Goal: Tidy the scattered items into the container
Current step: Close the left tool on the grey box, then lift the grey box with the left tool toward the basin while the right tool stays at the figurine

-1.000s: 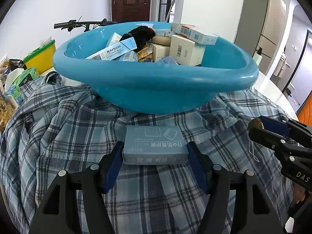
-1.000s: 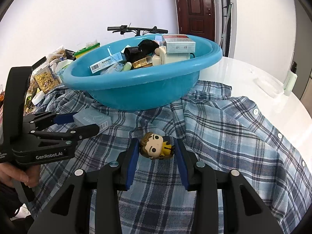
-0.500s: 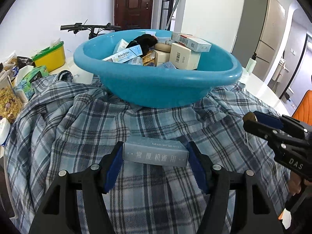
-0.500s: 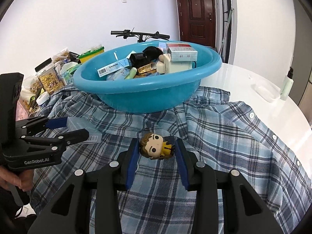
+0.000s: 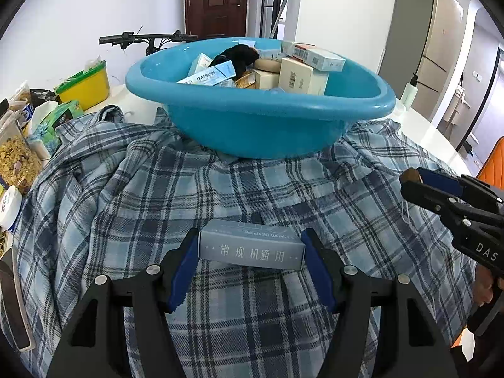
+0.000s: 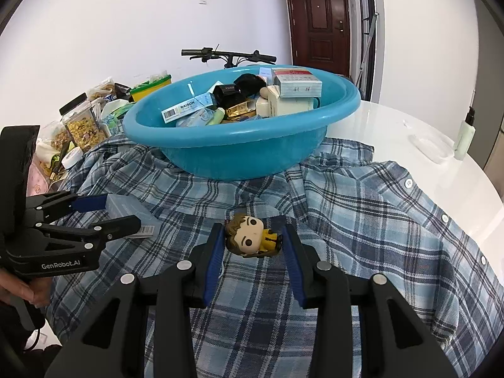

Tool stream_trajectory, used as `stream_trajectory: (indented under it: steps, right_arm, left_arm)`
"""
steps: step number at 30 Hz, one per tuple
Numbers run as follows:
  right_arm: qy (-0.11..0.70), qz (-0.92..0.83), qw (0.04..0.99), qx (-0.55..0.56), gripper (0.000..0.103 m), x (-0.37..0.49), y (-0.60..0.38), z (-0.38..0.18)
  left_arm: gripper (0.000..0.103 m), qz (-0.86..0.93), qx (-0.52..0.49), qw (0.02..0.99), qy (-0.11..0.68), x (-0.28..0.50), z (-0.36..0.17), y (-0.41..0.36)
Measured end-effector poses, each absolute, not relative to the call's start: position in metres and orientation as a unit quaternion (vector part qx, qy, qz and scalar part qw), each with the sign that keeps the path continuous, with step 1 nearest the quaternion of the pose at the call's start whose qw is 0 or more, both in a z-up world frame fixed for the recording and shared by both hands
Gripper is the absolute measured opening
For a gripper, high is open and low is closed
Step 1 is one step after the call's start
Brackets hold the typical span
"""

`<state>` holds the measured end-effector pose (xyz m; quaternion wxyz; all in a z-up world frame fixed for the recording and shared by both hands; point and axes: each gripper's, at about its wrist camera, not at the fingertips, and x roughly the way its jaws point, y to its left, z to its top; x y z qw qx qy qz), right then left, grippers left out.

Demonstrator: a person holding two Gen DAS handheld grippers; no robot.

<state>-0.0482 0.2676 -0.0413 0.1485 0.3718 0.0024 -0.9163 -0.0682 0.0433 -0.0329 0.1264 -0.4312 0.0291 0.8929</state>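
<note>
We hold the left gripper [image 5: 252,258] clamped on a grey-blue box [image 5: 252,247], lifted above the plaid shirt [image 5: 157,195], short of the blue basin [image 5: 261,126]. Our right gripper [image 6: 252,245] grips a small big-headed figurine [image 6: 250,235] lying on its side between the blue pads, also over the shirt. The basin sits on the shirt's far edge, piled with boxes. Snack jars [image 6: 83,126] crowd the table's left side.

Pretty clearly someone's home. Wooden front door [image 5: 217,1] top centre, bike handlebars [image 5: 148,37] just below it. Fridge [image 5: 434,44] on the far right.
</note>
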Motion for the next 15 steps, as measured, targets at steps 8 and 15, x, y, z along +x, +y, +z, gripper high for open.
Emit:
stream_trajectory:
  steps: [8, 15]
  right_arm:
    - [-0.013, -0.912, 0.15, 0.381, 0.036, -0.055, 0.273, -0.047]
    - [-0.024, -0.91, 0.149, 0.387, 0.036, -0.06, 0.279, -0.049]
  left_arm:
    - [0.067, 0.892, -0.434, 0.122, 0.036, -0.085, -0.036, 0.048]
    - [0.067, 0.891, -0.437, 0.119, 0.032, -0.093, -0.041, 0.051]
